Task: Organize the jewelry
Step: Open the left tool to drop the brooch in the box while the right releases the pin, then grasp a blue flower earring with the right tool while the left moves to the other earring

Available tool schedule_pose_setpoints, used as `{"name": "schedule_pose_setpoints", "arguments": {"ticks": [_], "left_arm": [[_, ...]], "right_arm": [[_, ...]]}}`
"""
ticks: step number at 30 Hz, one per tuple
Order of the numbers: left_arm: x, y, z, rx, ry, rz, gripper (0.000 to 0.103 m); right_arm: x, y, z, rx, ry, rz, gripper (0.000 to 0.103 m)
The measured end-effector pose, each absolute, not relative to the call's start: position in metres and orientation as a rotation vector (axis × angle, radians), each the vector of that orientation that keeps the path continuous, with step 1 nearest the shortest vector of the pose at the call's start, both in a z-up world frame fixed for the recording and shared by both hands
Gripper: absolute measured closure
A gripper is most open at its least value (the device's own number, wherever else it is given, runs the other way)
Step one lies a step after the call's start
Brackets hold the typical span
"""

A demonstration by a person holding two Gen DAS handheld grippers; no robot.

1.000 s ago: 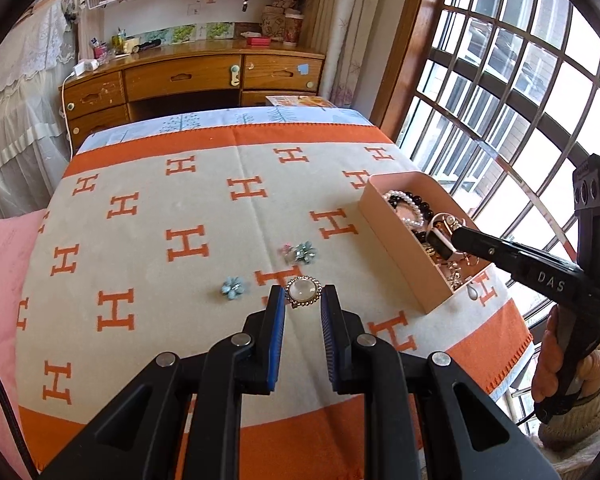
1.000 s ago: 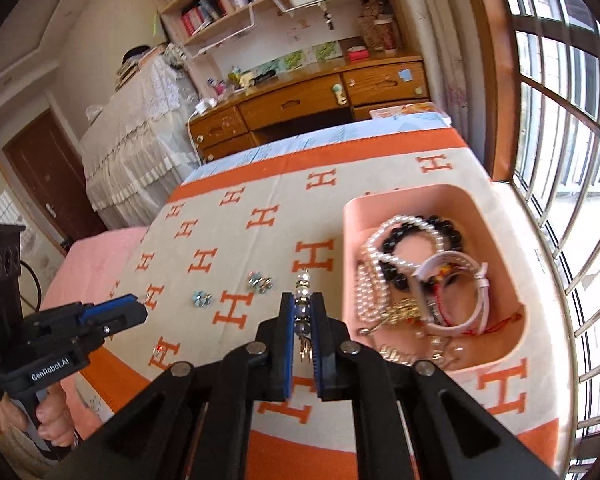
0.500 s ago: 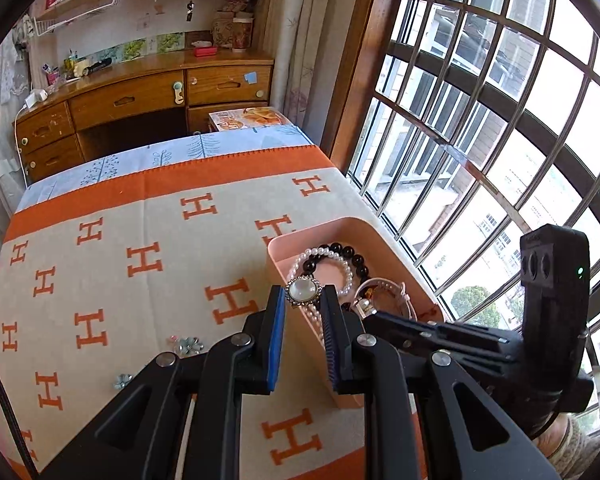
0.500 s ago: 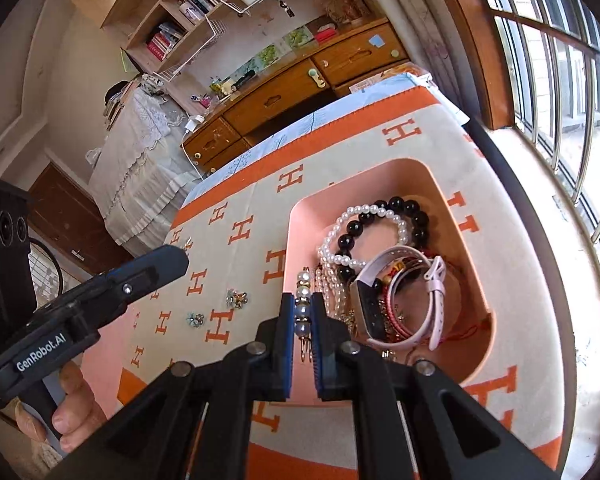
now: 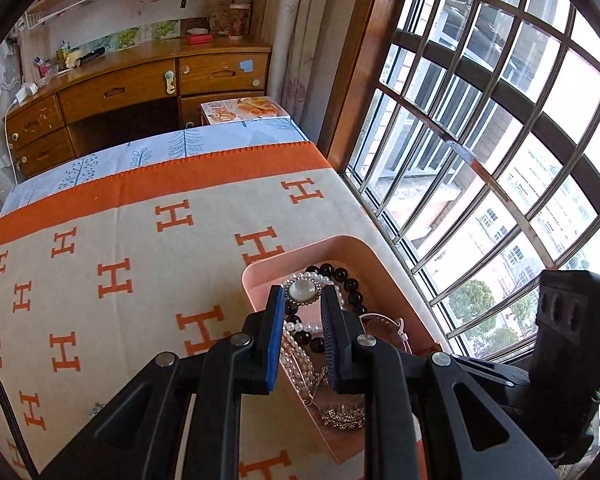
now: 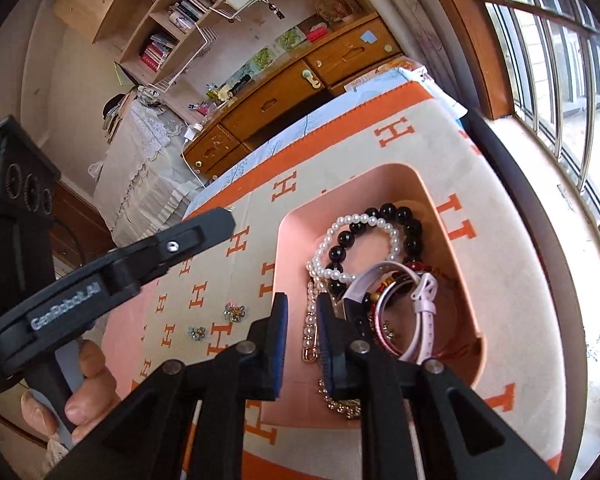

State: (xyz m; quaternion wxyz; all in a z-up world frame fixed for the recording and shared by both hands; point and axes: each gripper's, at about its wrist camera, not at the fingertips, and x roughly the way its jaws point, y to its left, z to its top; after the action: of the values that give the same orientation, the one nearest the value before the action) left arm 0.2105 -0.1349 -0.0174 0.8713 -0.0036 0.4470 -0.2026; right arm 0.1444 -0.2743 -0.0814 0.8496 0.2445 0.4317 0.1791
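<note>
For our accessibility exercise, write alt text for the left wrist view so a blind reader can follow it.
A left gripper holds a round pearl brooch between its blue pads above a pink tray of bracelets. The tray sits on a cream blanket with orange H shapes, beside a barred window.

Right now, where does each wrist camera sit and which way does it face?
Right wrist: on the right gripper, over the pink tray's near end, rolled sideways, facing the wooden desk; its own open fingers show, with the left gripper and left hand at left.
Left wrist: on the left gripper at the tray's left rim, facing desk and window; its fingers pinch a brooch; the right gripper's body shows at right.
Shared: tray, pearl bracelet, desk.
</note>
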Motion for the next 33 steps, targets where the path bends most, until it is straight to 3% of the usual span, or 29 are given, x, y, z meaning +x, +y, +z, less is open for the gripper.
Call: {"name": "schedule_pose_setpoints", "arguments": {"ticks": [6,9,11,12,33], "left_arm": [[0.215,-0.147,-0.035,-0.005,0.952,-0.401,0.085],[0.208,-0.145,-0.038,-0.012,0.933,-0.379,0.060],[0.199,-0.140,-0.036,-0.021,0.902,-0.354,0.023],[0.194,-0.138,-0.034,-0.015,0.884,-0.340,0.020],[0.105,-0.066,0.008,-0.024,0.748,-0.198,0.019]], "right_arm": [[0.127,-0.282,-0.072,0.423,0.878,0.302,0.088],[0.123,-0.284,-0.072,0.388,0.892,0.280,0.088],[0.121,-0.284,-0.072,0.366,0.904,0.271,0.088],[0.121,-0.284,-0.072,0.355,0.909,0.269,0.088],[0.071,-0.230,-0.037,0.239,0.835,0.270,0.088]]}}
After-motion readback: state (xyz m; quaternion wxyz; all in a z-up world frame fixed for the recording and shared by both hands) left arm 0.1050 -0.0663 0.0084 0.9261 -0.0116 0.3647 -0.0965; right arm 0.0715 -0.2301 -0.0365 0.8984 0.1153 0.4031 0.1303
